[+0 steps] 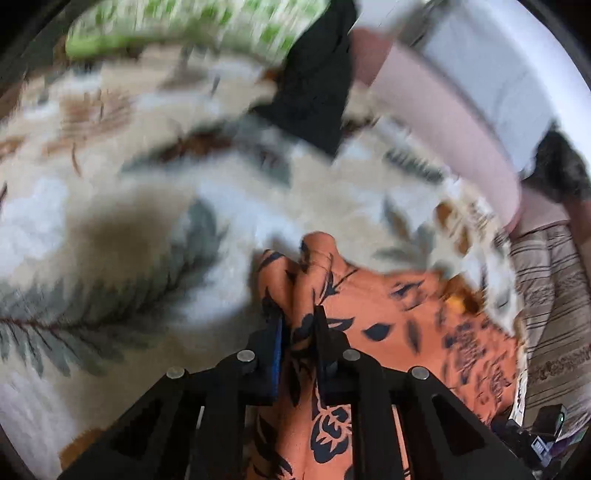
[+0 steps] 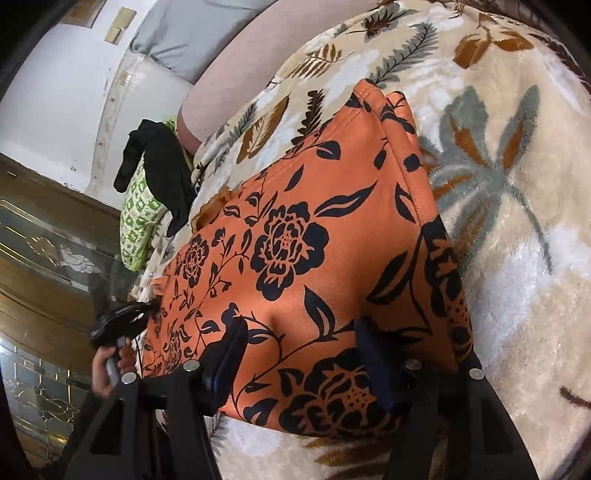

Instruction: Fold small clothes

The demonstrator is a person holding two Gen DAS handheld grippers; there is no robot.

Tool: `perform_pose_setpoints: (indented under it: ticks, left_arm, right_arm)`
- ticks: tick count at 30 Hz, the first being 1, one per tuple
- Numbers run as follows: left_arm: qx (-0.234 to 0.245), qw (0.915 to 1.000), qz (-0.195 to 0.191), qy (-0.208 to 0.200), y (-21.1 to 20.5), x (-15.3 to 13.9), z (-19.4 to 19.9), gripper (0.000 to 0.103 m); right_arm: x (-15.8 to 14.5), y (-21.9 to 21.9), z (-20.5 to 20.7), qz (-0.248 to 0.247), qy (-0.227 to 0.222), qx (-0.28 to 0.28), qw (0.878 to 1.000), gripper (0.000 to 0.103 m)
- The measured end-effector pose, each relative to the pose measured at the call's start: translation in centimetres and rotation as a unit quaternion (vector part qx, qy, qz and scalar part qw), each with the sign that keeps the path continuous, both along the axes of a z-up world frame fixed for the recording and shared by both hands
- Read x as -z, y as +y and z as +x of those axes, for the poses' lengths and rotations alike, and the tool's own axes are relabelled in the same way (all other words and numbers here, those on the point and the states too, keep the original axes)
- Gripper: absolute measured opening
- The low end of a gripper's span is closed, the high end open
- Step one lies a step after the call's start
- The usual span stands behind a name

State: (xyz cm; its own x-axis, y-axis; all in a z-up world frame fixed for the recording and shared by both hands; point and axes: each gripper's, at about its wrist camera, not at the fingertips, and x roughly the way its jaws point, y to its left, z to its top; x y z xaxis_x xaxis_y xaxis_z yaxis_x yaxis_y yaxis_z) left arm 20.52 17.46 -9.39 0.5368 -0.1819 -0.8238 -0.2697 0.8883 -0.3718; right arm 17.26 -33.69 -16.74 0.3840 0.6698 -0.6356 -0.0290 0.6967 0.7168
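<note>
An orange garment with a black flower print (image 2: 306, 236) lies on a cream blanket with leaf patterns (image 2: 517, 240). In the left wrist view my left gripper (image 1: 298, 314) is shut on a bunched edge of the orange garment (image 1: 388, 314) and holds it just above the blanket (image 1: 129, 206). In the right wrist view my right gripper (image 2: 301, 328) is open, its fingers resting on the near part of the garment with cloth between them. The left gripper (image 2: 122, 317) also shows there at the garment's left edge, held by a hand.
A black cloth (image 2: 162, 166) lies over a green-and-white patterned cloth (image 2: 138, 221) at the far edge of the blanket; both also show in the left wrist view, black (image 1: 317, 85) and green (image 1: 192, 26). A pink bolster (image 2: 236, 70) and a grey pillow (image 2: 192, 33) lie behind. A glass-fronted wooden cabinet (image 2: 44, 240) stands at left.
</note>
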Motion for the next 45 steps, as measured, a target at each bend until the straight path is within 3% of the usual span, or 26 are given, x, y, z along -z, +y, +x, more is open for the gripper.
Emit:
perform_pose_setpoints:
  ticks: [1,2,4,5,7,10,14,16,19,20,21,22,23,25,27,28,30,33,35,38,41,44,45]
  left_arm:
    - [0.000,0.9999,0.003,-0.012,0.1,0.2,-0.3,0.015]
    - [-0.005,0.9997,0.008,0.020,0.5,1.8,0.0,0.015]
    - [-0.010,0.9997,-0.001,0.023,0.9,2.5,-0.1,0.016]
    - [-0.013,0.9998,-0.001,0.018,0.8,2.0,-0.2,0.016]
    - [-0.019,0.9996,0.009,0.020,0.7,1.5,-0.5,0.027]
    - [-0.023,0.9992,0.029,0.016,0.4,-0.4,-1.9,0.028]
    - [0.016,0.9975,0.063,-0.027,-1.8,-4.0,-7.0,0.029]
    - [0.028,0.9956,0.083,-0.032,-3.4,-4.4,-9.9,0.033]
    - [0.036,0.9943,0.099,0.013,-4.7,-1.8,-12.1,0.037]
    - [0.035,0.9911,0.116,0.056,-4.9,0.3,-12.3,0.038]
    - [0.033,0.9909,0.115,0.062,-4.8,1.2,-12.5,0.040]
    - [0.026,0.9912,0.122,0.045,-4.9,0.5,-13.0,0.040]
    - [0.023,0.9895,0.133,0.051,-5.2,-0.4,-13.1,0.040]
    - [0.025,0.9885,0.148,0.019,-6.0,-2.4,-13.6,0.043]
    - [0.032,0.9836,0.177,-0.021,-7.7,-4.6,-14.2,0.056]
    - [0.034,0.9826,0.180,-0.029,-8.3,-5.0,-14.3,0.060]
    - [0.051,0.9823,0.175,-0.044,-9.8,-5.6,-14.2,0.062]
    - [0.080,0.9833,0.158,-0.041,-12.6,-5.3,-13.6,0.063]
    - [0.104,0.9824,0.151,-0.034,-14.8,-4.7,-13.1,0.063]
    - [0.123,0.9810,0.144,-0.041,-17.5,-3.7,-11.9,0.067]
    - [0.138,0.9752,0.172,0.018,-18.7,-0.1,-10.4,0.070]
    - [0.137,0.9752,0.174,0.012,-18.8,-0.2,-10.5,0.070]
    - [0.136,0.9764,0.168,0.001,-18.9,-0.9,-10.7,0.070]
  right_arm:
    - [0.0,-0.1,0.0,0.001,-0.002,-0.001,1.000,0.064]
    - [0.1,-0.1,-0.1,0.001,-0.004,-0.002,1.000,0.064]
    - [0.2,0.1,0.0,-0.003,-0.008,-0.002,1.000,0.064]
    - [0.1,0.1,0.0,-0.005,-0.008,-0.003,1.000,0.064]
    - [0.1,-0.1,-0.1,-0.001,-0.008,-0.002,1.000,0.064]
    - [0.1,-0.4,-0.1,0.007,-0.002,0.000,1.000,0.064]
    - [-1.0,-0.5,-0.4,0.007,0.007,0.006,1.000,0.064]
    - [-2.4,-0.2,-0.9,0.024,-0.009,0.002,1.000,0.064]
    - [-3.0,1.0,-1.4,0.053,-0.019,-0.019,0.998,0.064]
    - [-2.5,1.2,-1.3,0.054,-0.009,-0.018,0.998,0.064]
    - [-1.5,1.2,-1.2,0.043,0.010,-0.011,0.999,0.065]
    - [0.4,0.6,-0.8,0.033,0.052,0.012,0.998,0.060]
    - [0.9,-0.2,-0.9,0.052,0.065,0.034,0.996,0.055]
    - [-1.0,-1.2,-1.7,0.046,0.051,0.058,0.996,0.055]
    - [-4.2,-1.7,-3.4,0.010,-0.013,0.060,0.998,0.062]
    - [-4.8,-2.2,-4.5,0.007,-0.012,0.073,0.997,0.070]
    - [-3.9,-3.6,-6.6,0.026,0.029,0.114,0.993,0.071]
    - [-1.2,-4.7,-9.4,0.084,0.089,0.160,0.980,0.071]
    - [0.3,-4.7,-10.1,0.096,0.110,0.175,0.974,0.071]
    - [1.7,-5.2,-9.6,0.129,0.113,0.212,0.962,0.071]
    - [2.8,-5.5,-8.8,0.167,0.119,0.249,0.947,0.071]
    - [2.5,-5.4,-7.7,0.160,0.103,0.248,0.950,0.069]
    - [2.3,-5.5,-7.5,0.157,0.099,0.246,0.951,0.058]
